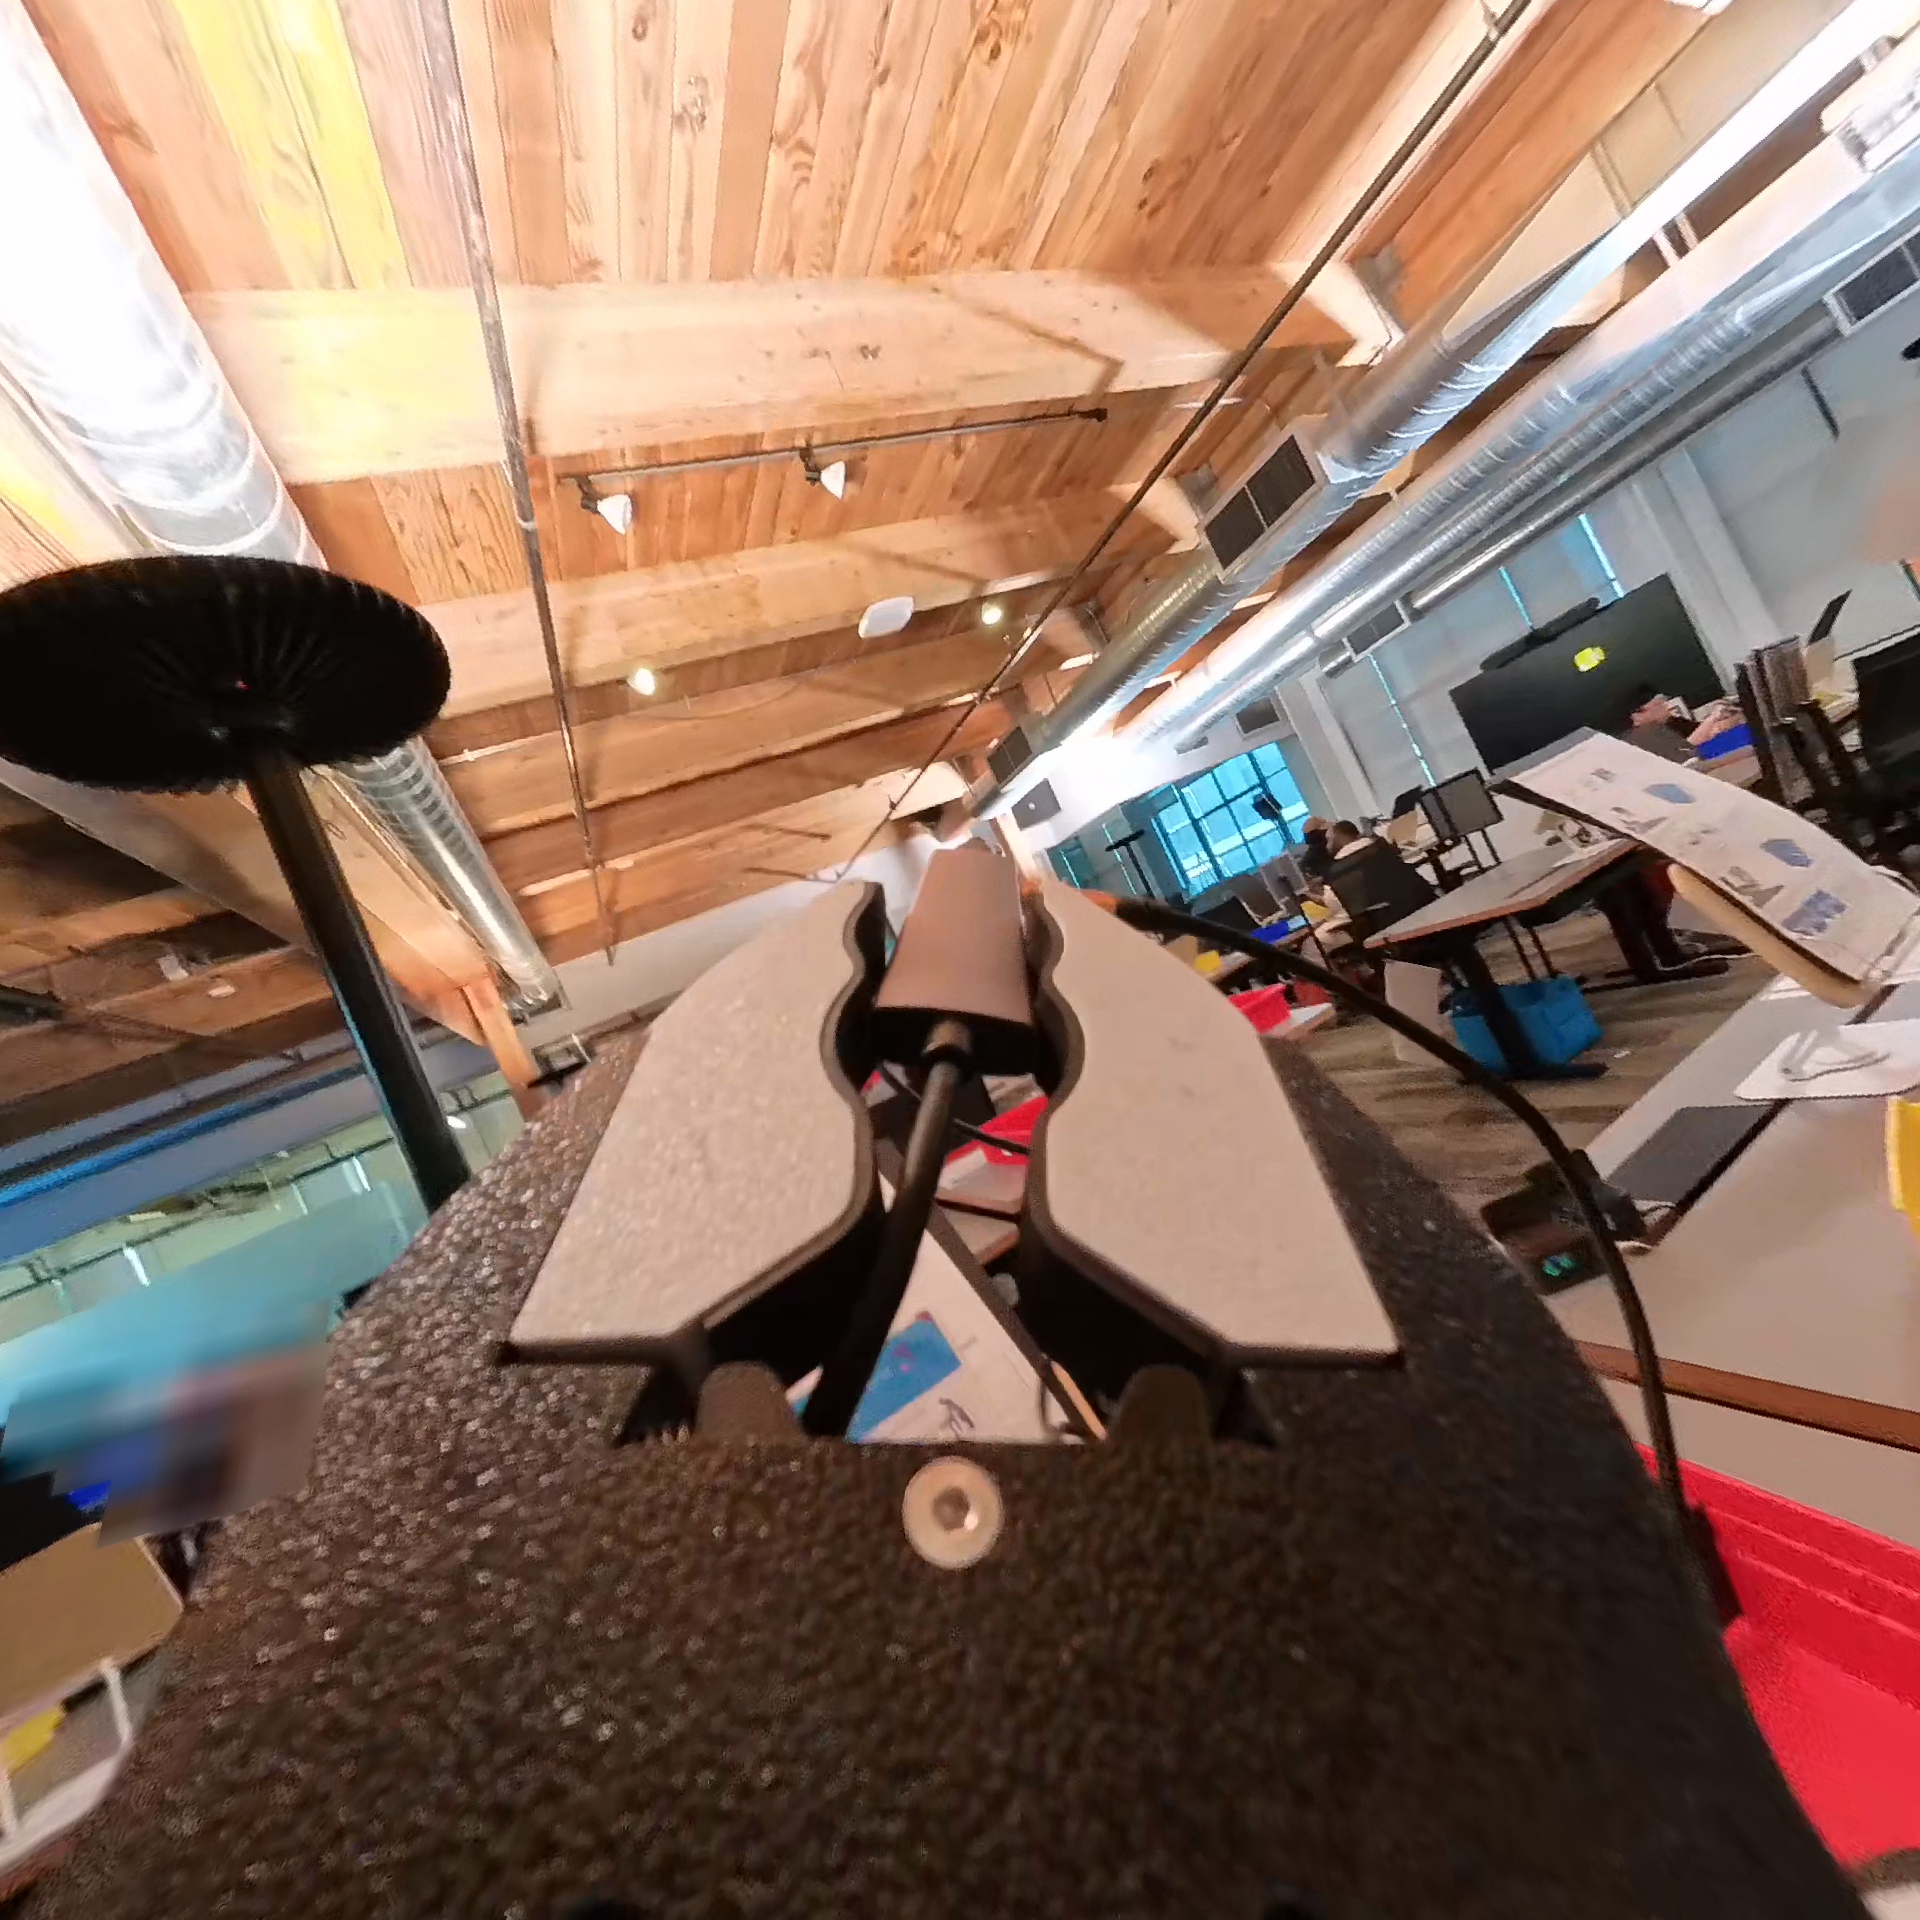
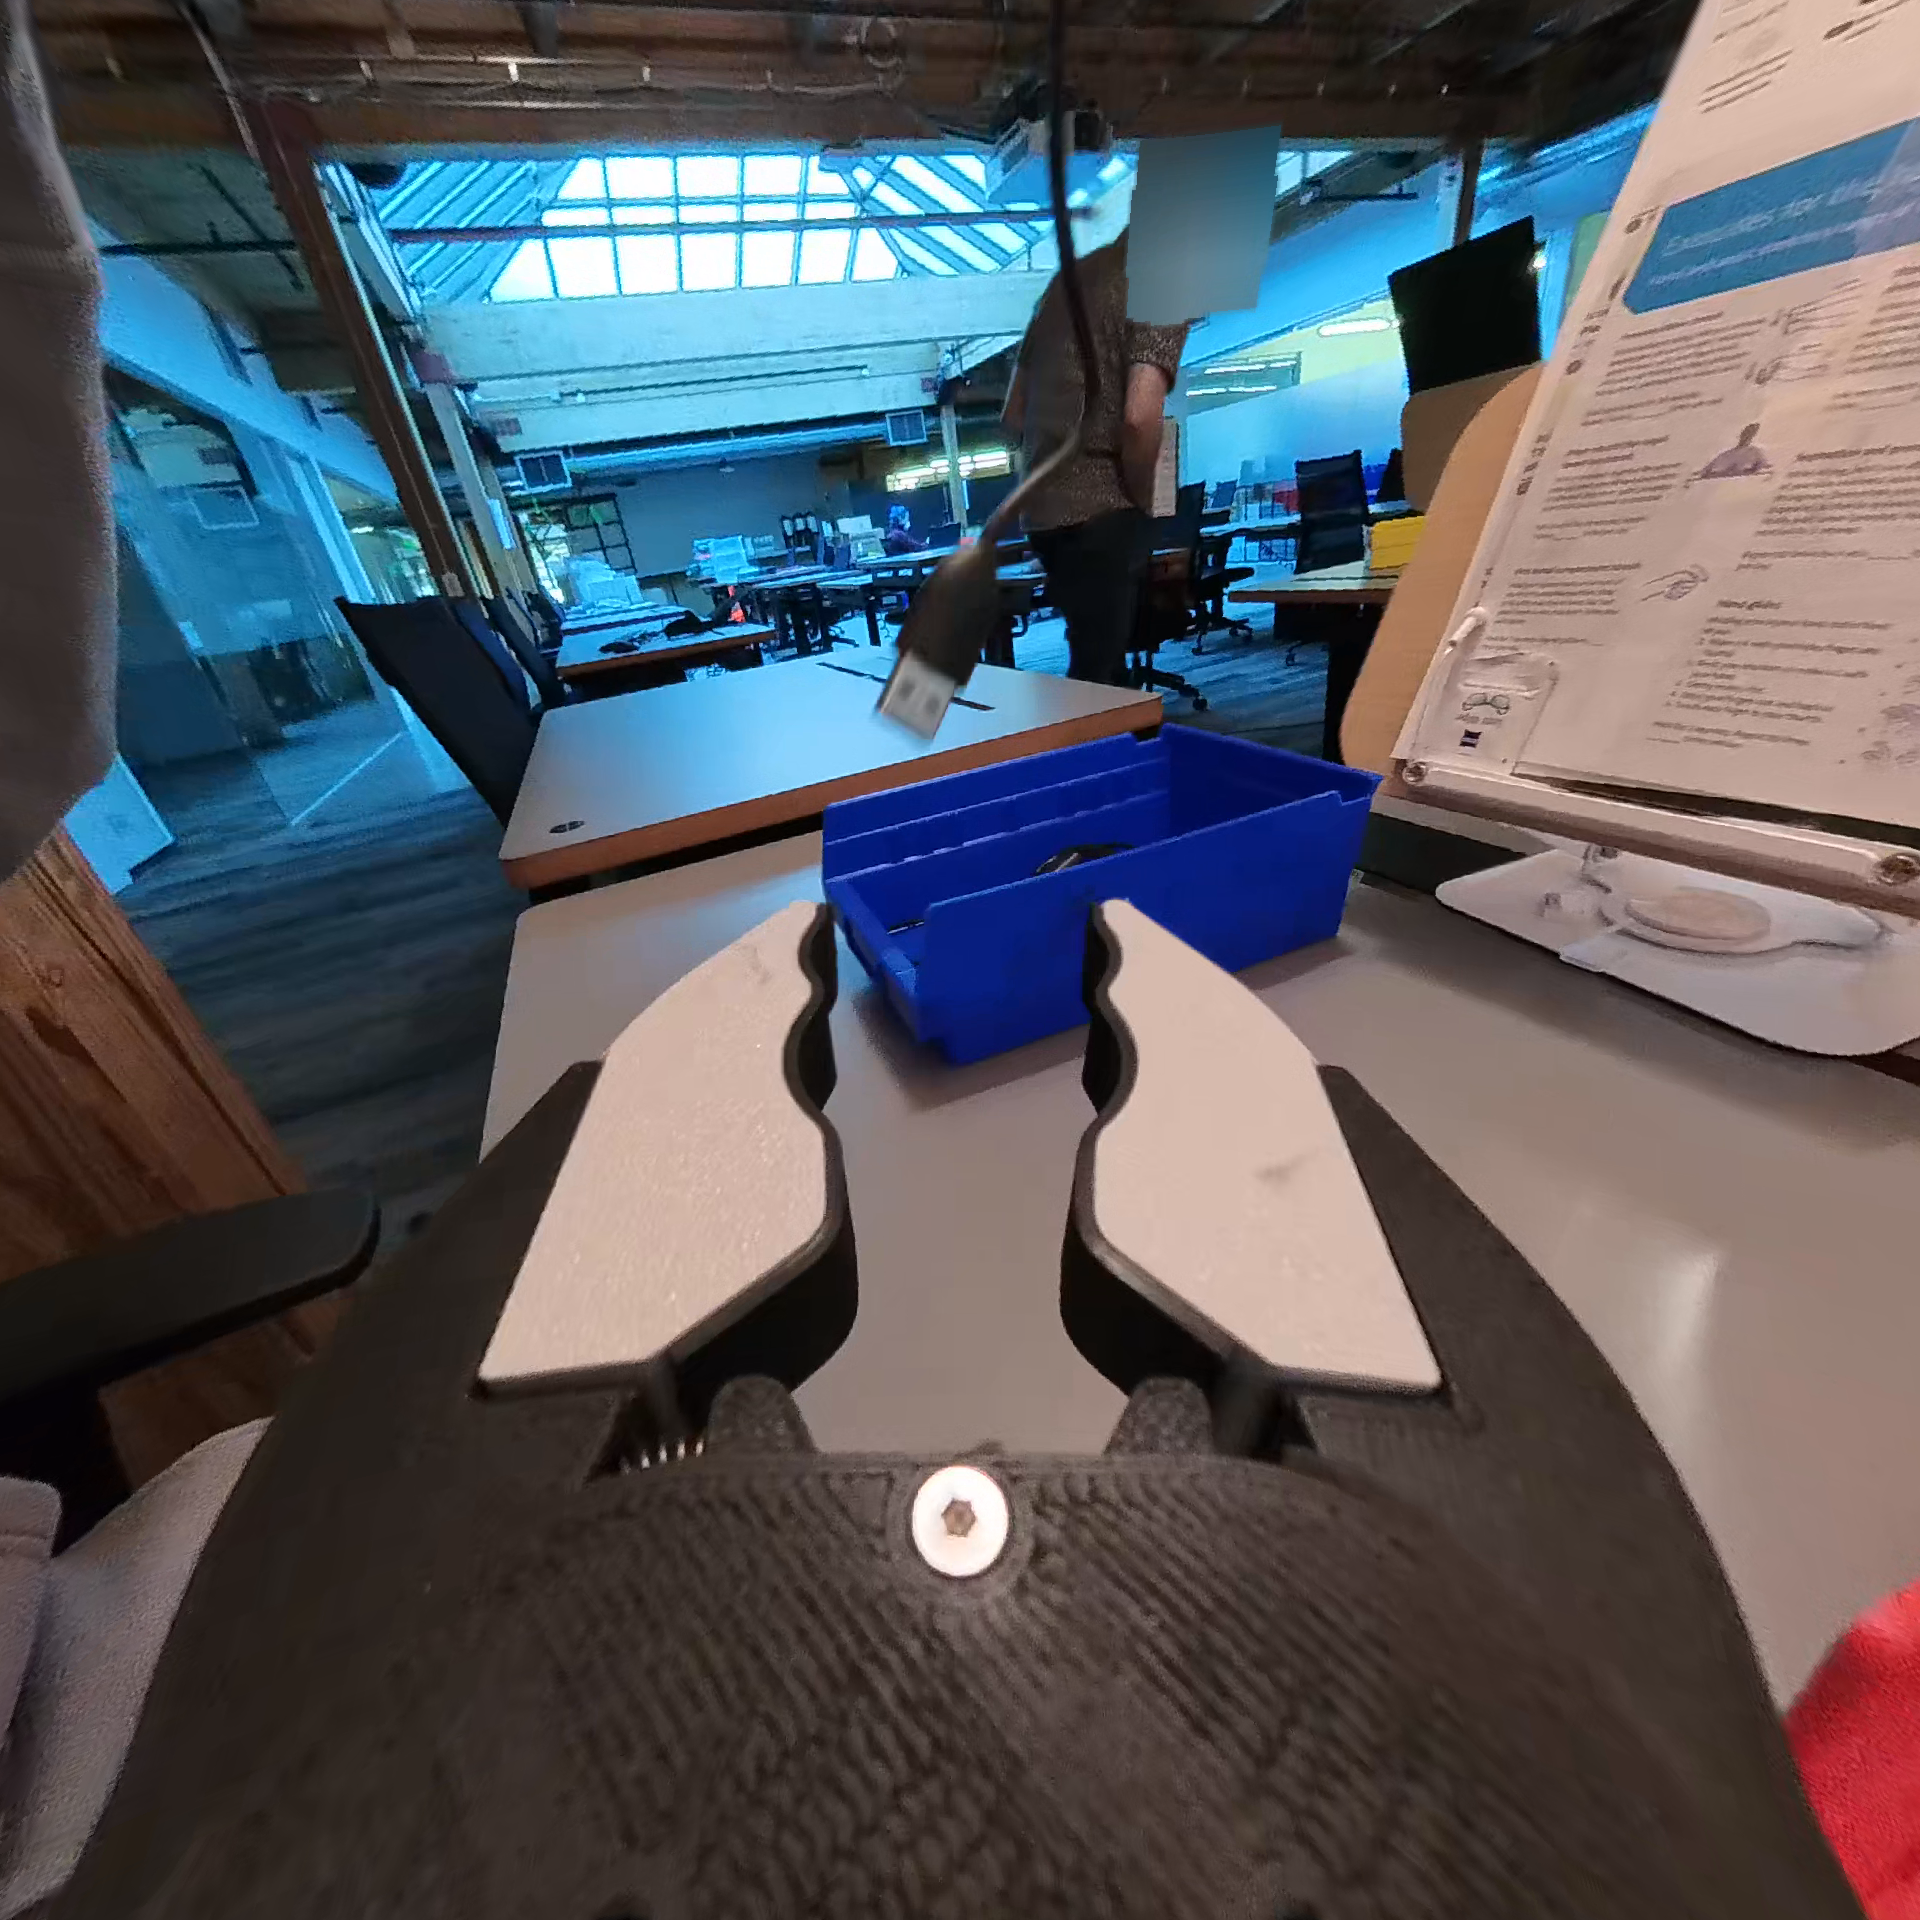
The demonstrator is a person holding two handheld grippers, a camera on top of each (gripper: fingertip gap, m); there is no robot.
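Observation:
My left gripper [image 1: 954,902] is shut on a grey metal adapter block [image 1: 961,935] and holds it high, tilted up toward the wooden ceiling. A black cable [image 1: 1538,1132] leaves the block's near end, and another black cable arcs away to the right and down. In the right wrist view a black cable with a USB plug [image 2: 928,665] hangs in the air above and beyond a blue bin [image 2: 1101,883]. My right gripper [image 2: 958,940] is open and empty, low over the grey table [image 2: 1558,1195], just short of the blue bin.
A document stand with printed sheets [image 2: 1704,436] sits at the table's right and also shows in the left wrist view [image 1: 1704,831]. A red bin [image 1: 1829,1621] lies at lower right. A black round-topped pole [image 1: 208,675] stands left. A person [image 2: 1091,488] stands beyond among desks and chairs.

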